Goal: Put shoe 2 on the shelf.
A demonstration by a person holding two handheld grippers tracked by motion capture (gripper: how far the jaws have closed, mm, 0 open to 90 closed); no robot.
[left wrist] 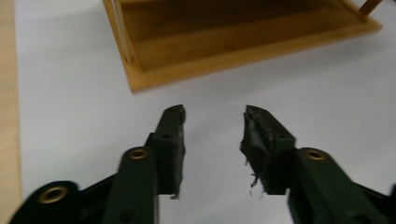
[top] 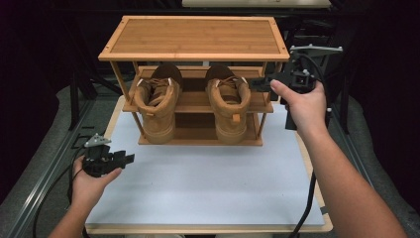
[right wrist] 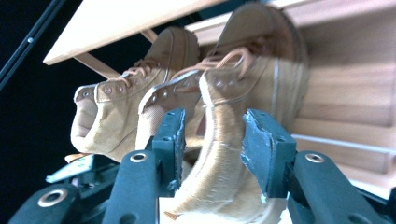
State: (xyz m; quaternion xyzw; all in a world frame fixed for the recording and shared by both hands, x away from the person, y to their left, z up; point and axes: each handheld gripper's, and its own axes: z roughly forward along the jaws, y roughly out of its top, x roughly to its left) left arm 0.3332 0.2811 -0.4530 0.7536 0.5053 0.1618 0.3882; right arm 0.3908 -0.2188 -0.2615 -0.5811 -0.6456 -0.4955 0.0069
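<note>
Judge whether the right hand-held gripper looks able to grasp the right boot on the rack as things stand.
Probably yes. The right hand-held gripper is open, its jaws either side of the right boot collar, and nothing stands between them. The rack top sits above, so lifting out may be tight.

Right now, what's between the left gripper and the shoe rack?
Bare white tabletop alone: in the left gripper view, the open left gripper faces the shoe rack base.
</note>
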